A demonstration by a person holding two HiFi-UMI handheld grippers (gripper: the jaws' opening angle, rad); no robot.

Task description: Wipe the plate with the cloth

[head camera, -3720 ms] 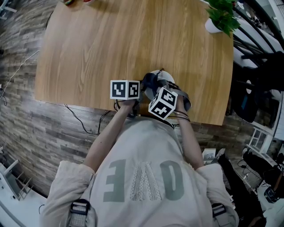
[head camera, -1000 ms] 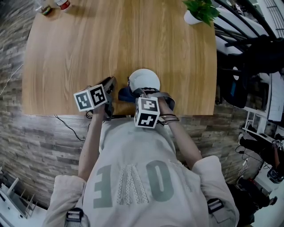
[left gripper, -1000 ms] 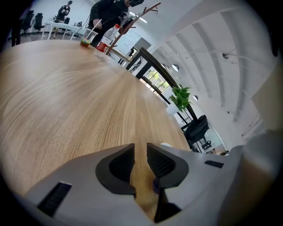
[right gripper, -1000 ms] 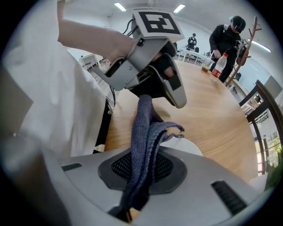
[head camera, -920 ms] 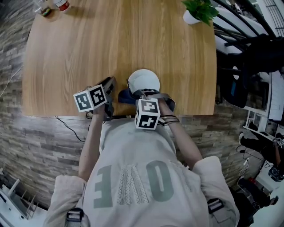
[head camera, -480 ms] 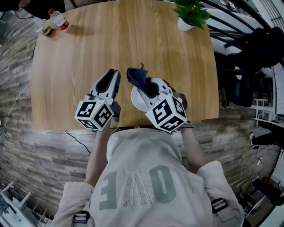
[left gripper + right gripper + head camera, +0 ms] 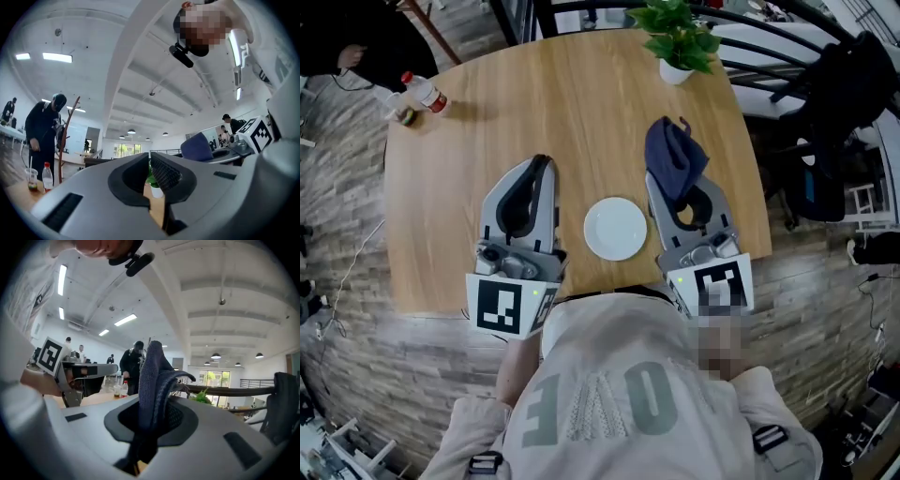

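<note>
Plate [image 7: 616, 228] alone on surface [image 7: 469, 141]. Right gripper [image 7: 689, 211] jaws clamp cloth [image 7: 673, 159], off plate. Left gripper [image 7: 534, 173] jaws just closed together, empty. Wiping seemingly over.

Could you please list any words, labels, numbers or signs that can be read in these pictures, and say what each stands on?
"OE": large grey letters on the person's shirt; the print beside them is creased and unclear.
Label on the bottle: too small to read.
Left marker cube and right marker cube: black-and-white square patterns, no letters.
</note>
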